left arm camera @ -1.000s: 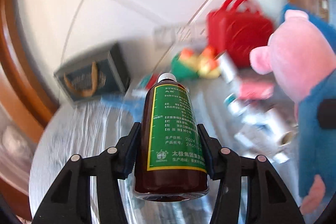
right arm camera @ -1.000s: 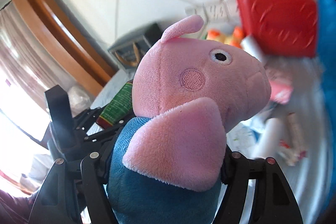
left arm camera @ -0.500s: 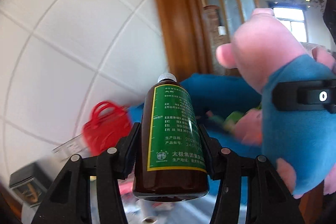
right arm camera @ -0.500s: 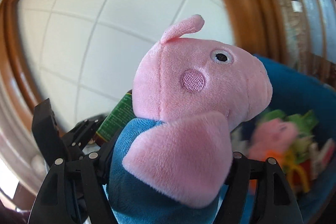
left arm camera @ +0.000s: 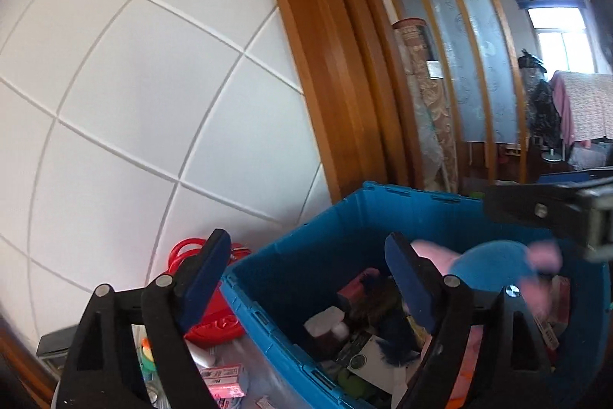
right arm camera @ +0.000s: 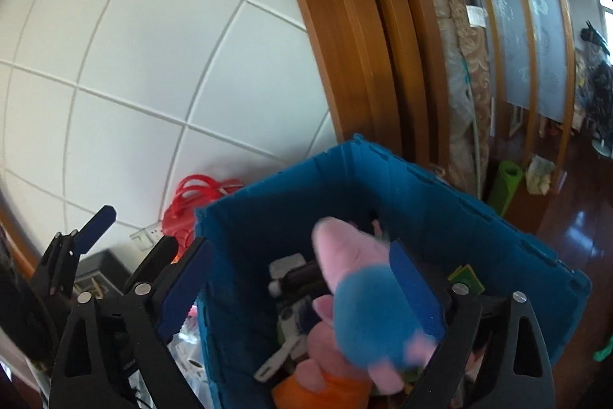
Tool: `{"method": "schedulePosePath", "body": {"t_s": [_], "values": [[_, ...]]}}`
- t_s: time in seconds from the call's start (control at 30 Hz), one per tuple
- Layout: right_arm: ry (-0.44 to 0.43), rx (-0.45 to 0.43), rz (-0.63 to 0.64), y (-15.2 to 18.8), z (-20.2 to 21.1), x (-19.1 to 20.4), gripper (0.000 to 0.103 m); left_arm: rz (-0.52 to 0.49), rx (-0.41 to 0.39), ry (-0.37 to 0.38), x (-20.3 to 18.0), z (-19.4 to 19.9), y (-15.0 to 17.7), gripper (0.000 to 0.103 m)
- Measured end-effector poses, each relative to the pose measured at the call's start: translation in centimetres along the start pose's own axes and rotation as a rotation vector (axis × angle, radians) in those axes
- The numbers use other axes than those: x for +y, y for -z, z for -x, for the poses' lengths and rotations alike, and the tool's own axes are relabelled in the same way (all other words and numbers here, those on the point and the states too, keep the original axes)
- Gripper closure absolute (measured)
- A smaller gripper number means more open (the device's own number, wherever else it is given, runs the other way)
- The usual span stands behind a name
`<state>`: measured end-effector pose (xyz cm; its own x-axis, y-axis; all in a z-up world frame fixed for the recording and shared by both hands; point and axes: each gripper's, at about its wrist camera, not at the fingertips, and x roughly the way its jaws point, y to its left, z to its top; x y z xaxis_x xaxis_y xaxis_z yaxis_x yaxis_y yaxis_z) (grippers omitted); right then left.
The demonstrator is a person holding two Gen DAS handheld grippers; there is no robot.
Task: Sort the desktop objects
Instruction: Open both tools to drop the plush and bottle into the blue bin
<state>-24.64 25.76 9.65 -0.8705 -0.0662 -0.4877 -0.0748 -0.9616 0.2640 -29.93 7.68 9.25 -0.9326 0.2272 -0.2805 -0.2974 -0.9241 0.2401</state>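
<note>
A blue plastic crate (left arm camera: 306, 252) (right arm camera: 479, 229) stands against the white wall, filled with several mixed items. The pink pig plush in a blue shirt (right arm camera: 367, 309) is blurred in the air inside the crate, free of the fingers; it also shows in the left wrist view (left arm camera: 494, 263). A brown bottle (left arm camera: 329, 332) lies among the crate's contents. My left gripper (left arm camera: 310, 282) is open and empty over the crate's left wall. My right gripper (right arm camera: 299, 290) is open and empty over the crate.
A red plastic basket (left arm camera: 207, 309) (right arm camera: 191, 202) stands left of the crate by the wall. Pink boxes (left arm camera: 224, 376) and small items lie on the table below it. A wooden door frame (left arm camera: 325, 64) rises behind the crate. A dark box (right arm camera: 103, 275) sits at left.
Both grippers have opened. The brown bottle has left my left gripper and the pig plush has left my right gripper; the plush drops into the blue crate.
</note>
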Motion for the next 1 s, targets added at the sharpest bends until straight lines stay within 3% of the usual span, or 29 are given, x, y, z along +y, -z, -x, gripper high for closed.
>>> {"method": "schedulePosePath", "body": {"t_s": [0.23,0.67,1.0], "values": [[0.043,0.046,0.124,4.2,-0.6,1.7,0.001,-0.032,0.059,-0.060,-1.2,0.5,2.4,0.020],[-0.027,0.013,0.087,5.4,1.1,2.3,0.000,-0.017,0.040,-0.139,-0.5,2.7,2.5,0.020],[-0.019,-0.010,0.030,7.9,4.5,4.9,0.000,-0.017,0.027,-0.135,2.8,5.5,5.0,0.020]]}}
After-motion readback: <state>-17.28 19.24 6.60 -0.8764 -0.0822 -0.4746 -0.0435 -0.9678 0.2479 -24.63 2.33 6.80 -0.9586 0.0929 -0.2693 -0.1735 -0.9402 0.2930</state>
